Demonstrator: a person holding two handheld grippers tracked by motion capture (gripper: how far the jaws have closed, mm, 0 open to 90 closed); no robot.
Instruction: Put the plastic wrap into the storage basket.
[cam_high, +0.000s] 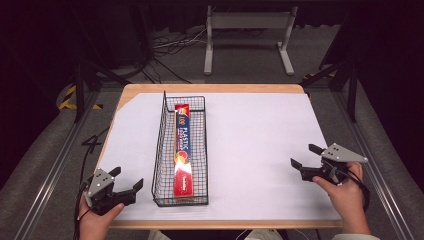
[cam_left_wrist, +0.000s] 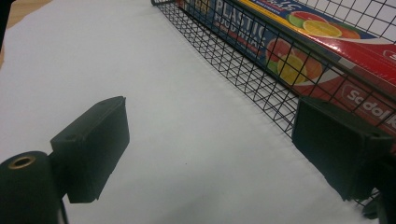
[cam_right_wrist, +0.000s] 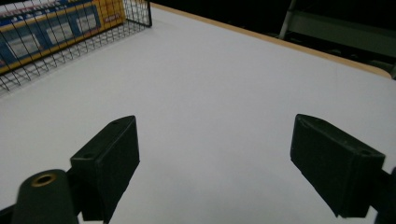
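A long red and blue plastic wrap box (cam_high: 183, 149) lies flat inside a black wire basket (cam_high: 164, 131) left of the table's middle. The box's fruit print and lettering (cam_left_wrist: 299, 51) show through the mesh in the left gripper view. My left gripper (cam_high: 126, 179) rests open at the front left corner, just left of the basket, with nothing between its jaws. My right gripper (cam_high: 304, 156) sits open at the right side, over bare white sheet, well away from the basket (cam_right_wrist: 60, 42). Both are held in a person's hands.
A white sheet (cam_high: 250, 145) covers most of the wooden table (cam_high: 210, 88). Past the far edge stands a grey metal frame (cam_high: 247, 35) among cables on the floor. Black tripod legs (cam_high: 82, 82) stand at either side of the table.
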